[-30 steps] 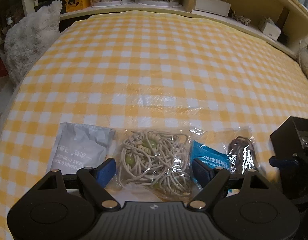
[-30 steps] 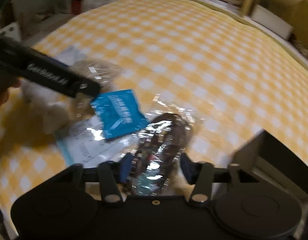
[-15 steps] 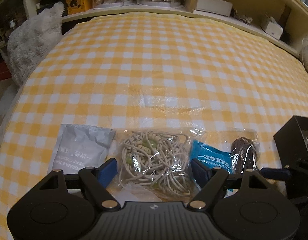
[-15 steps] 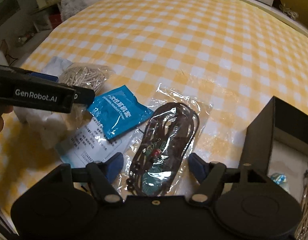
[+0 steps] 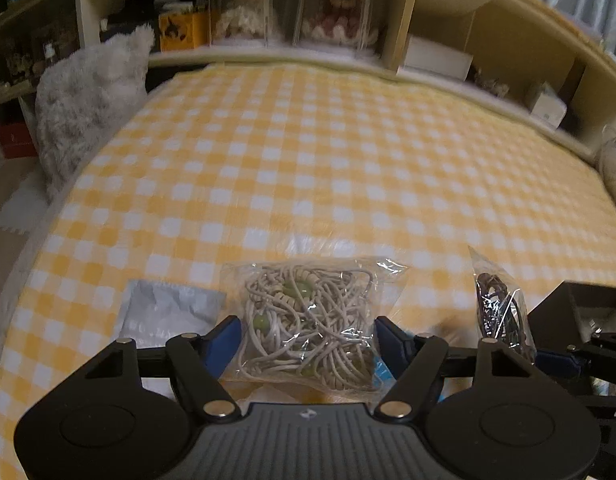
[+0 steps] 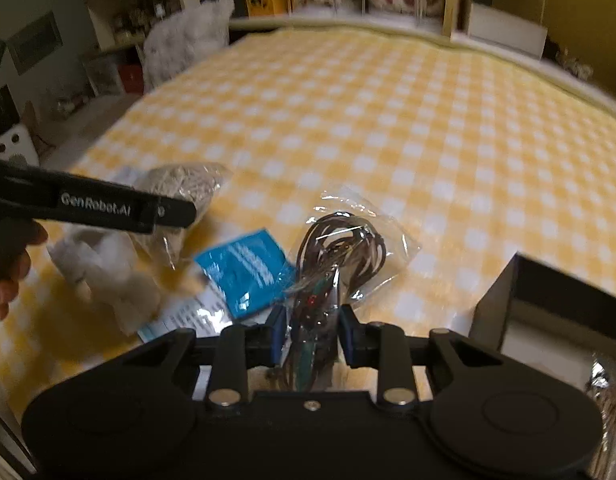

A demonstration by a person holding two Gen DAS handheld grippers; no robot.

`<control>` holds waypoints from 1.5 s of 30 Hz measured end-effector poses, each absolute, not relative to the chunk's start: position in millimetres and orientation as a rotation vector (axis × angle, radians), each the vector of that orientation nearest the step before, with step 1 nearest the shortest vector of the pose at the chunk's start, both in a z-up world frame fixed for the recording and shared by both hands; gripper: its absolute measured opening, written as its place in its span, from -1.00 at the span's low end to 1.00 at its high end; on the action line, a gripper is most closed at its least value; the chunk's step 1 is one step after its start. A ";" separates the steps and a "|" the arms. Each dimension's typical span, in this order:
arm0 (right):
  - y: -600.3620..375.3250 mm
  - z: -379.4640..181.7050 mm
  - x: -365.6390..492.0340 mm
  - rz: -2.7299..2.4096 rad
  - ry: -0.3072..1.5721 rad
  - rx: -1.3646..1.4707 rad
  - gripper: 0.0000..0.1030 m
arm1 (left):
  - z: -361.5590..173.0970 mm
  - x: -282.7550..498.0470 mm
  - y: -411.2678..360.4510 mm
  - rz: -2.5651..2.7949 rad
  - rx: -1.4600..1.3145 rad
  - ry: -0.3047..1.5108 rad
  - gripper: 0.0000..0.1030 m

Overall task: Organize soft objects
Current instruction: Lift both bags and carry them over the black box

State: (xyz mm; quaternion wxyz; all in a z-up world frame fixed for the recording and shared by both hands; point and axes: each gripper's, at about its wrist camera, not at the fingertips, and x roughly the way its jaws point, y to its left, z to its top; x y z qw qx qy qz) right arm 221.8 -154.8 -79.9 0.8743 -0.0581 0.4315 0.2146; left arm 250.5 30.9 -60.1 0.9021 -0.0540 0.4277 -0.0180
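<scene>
The blue packet [image 5: 378, 368] is mostly buried under the beige cord bag [image 5: 308, 320] in the left view, just a sliver at 5 o'clock. Print on the grey pouch [image 5: 168, 312] is too smeared to read. The black box [image 6: 564, 320] runs off the frame at 3 o'clock.

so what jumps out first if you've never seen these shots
The yellow checked cloth fills both views. In the right wrist view, the right gripper is shut on a clear bag of dark cord, beside a blue packet and a black box at the right. In the left wrist view, a bag of pale cord with green beads sits between the open fingers of the left gripper.
</scene>
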 end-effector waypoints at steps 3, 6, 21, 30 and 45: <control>-162.0 -63.5 218.5 0.447 0.854 -0.111 -0.44 | -41.8 245.7 25.3 -0.061 -0.118 0.827 0.41; -171.2 -44.1 215.8 0.445 0.801 -0.089 -0.43 | -24.8 237.7 19.1 -0.090 -0.121 0.779 0.41; -242.7 19.8 173.6 0.314 0.647 -0.119 -0.39 | 21.7 203.1 -46.0 -0.310 -0.114 0.639 0.41; -297.9 -1.3 153.3 0.197 0.694 -0.114 -0.39 | 14.4 205.5 -112.0 -0.439 -0.147 0.705 0.41; -332.0 -77.7 176.0 0.275 0.915 -0.138 -0.34 | -33.1 237.0 -202.1 -0.489 -0.289 0.888 0.41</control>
